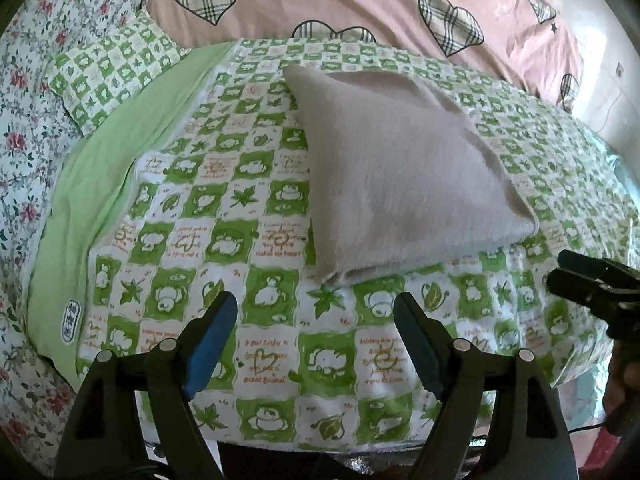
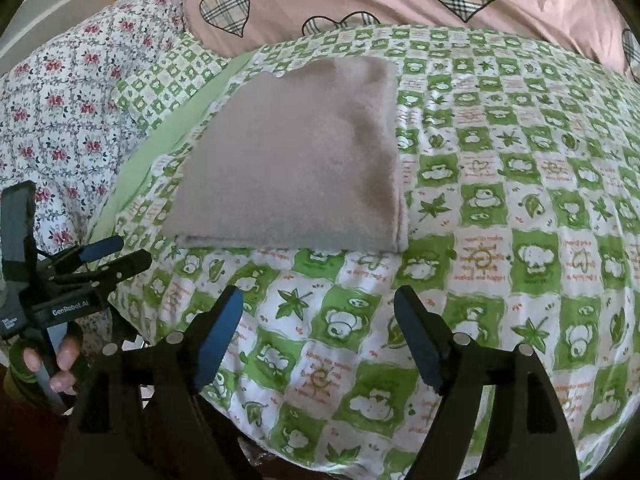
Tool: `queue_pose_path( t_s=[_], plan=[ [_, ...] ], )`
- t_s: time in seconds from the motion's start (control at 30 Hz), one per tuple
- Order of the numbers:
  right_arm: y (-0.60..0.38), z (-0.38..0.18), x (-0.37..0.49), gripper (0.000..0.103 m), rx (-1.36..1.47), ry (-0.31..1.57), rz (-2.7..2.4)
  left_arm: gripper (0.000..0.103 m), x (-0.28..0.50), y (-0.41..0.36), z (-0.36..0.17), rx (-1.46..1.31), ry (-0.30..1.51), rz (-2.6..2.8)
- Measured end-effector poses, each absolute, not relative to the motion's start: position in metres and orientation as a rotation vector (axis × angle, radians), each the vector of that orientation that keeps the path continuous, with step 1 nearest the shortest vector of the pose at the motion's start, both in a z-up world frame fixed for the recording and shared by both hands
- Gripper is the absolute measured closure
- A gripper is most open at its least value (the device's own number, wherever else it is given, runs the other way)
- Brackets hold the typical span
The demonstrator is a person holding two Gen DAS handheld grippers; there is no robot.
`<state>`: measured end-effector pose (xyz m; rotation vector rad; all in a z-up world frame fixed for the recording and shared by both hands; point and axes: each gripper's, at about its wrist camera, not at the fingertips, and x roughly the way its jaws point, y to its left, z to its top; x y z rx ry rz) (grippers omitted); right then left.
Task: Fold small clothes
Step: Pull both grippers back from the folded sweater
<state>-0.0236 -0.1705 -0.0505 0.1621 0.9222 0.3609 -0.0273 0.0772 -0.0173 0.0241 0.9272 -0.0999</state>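
Near the folded grey garment (image 1: 404, 168), both tongs (image 1: 316, 344) (image 2: 320, 340) gape empty; soft, limp cloth, best pinched at corners.

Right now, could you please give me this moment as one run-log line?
cloth: folded, flat on quilt | left gripper: open, empty, short of cloth | right gripper: open, empty, short of cloth

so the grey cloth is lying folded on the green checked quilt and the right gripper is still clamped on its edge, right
Not quite. The grey cloth does lie folded on the green checked quilt, but the right gripper is not clamped on it: the right wrist view shows its jaws open and empty, short of the cloth's near edge.
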Motion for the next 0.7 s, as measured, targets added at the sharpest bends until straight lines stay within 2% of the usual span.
queue_pose_path(
  t_s=[0.2,0.33,0.7],
  plan=[
    [-0.163,-0.04,-0.009,0.024,0.129,0.905,0.383,0.019,-0.008,0.074,-0.007,0.041,0.919,-0.08],
    [-0.164,-0.034,0.004,0.016,0.132,0.899,0.388,0.019,0.003,0.073,-0.003,0.028,0.914,-0.068],
    [-0.15,-0.032,0.039,0.015,0.103,0.918,0.422,0.018,0.023,0.061,-0.005,0.045,0.938,-0.049]
  ],
)
